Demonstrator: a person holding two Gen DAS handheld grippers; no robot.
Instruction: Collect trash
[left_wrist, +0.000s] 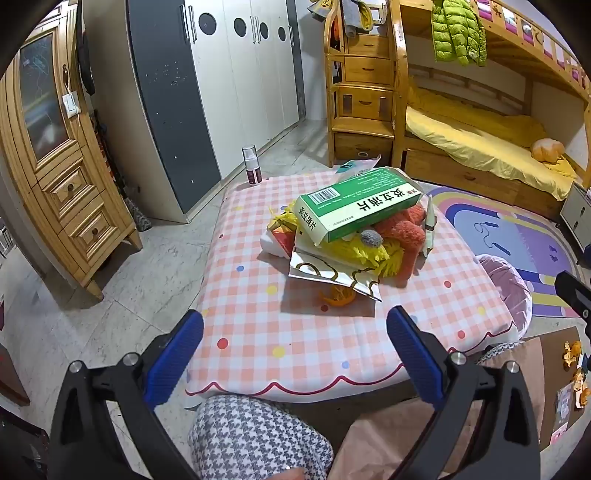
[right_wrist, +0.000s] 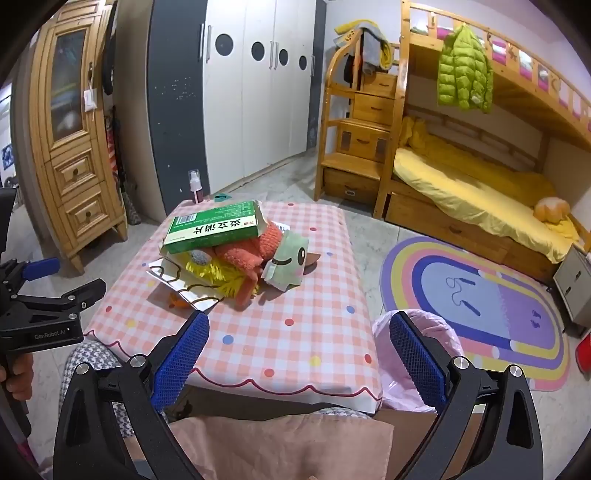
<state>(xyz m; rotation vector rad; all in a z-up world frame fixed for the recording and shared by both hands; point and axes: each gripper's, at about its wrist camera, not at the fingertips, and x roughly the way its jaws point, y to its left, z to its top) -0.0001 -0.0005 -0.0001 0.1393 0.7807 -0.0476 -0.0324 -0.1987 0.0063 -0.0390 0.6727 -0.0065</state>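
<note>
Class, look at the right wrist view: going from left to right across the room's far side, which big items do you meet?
Wooden cabinet → grey and white wardrobe → wooden stair drawers → green jacket → bunk bed with yellow bedding.

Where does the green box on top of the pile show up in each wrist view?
Left wrist: green box sits right of centre, topping the pile, beyond the open left gripper.
Right wrist: green box sits left of centre, above the open right gripper.
Shared landmark: spray bottle at the table's far corner.
</note>
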